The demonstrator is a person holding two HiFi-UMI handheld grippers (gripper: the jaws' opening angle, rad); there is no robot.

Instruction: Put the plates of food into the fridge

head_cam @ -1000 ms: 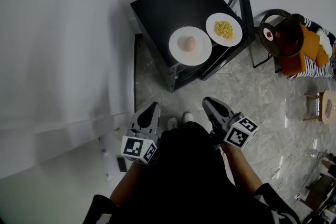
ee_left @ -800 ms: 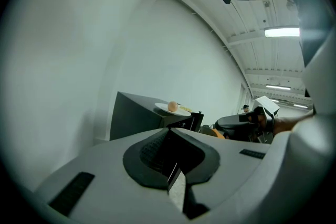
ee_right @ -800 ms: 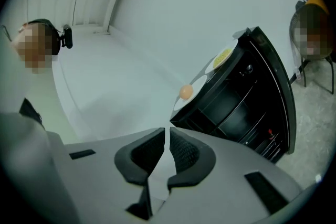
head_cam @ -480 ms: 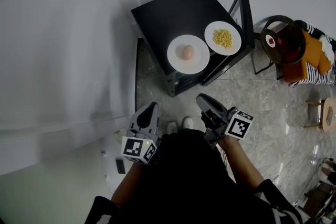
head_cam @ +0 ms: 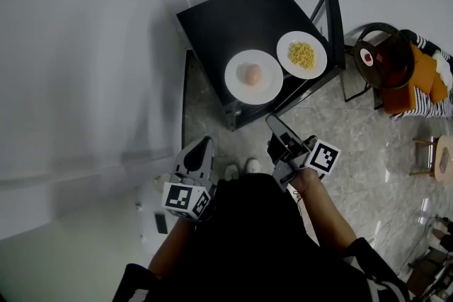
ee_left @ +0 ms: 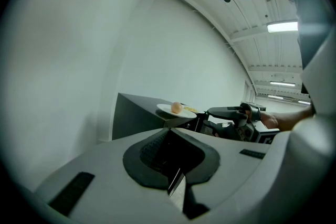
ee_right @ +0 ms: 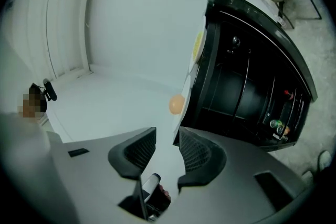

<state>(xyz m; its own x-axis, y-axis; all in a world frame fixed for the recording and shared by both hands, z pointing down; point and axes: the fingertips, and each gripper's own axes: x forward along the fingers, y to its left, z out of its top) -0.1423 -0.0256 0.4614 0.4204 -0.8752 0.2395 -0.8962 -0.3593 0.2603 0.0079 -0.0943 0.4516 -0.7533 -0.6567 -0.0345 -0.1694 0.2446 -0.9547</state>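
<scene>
A low black fridge [head_cam: 233,25] stands with its door [head_cam: 331,18] swung open at the right. On its top sit two white plates: one with a round peach-coloured food item [head_cam: 253,77], one with yellow food [head_cam: 302,55]. My left gripper [head_cam: 204,146] is held near my body, short of the fridge, its jaws shut and empty [ee_left: 170,131]. My right gripper [head_cam: 277,128] points level at the fridge, rolled onto its side. Its jaws [ee_right: 167,136] have just been opening and nothing is between them. The nearer plate [ee_right: 185,86] shows edge-on beyond them.
A chair with an orange cushion and a dark round pan [head_cam: 382,49] stands right of the fridge. A small wooden stool [head_cam: 442,148] is at the far right. A white wall [head_cam: 85,67] runs along the left. Small bottles [ee_right: 276,124] sit inside the fridge.
My right gripper has rolled onto its side, moved toward the fridge and spread its jaws. The left gripper has barely shifted.
</scene>
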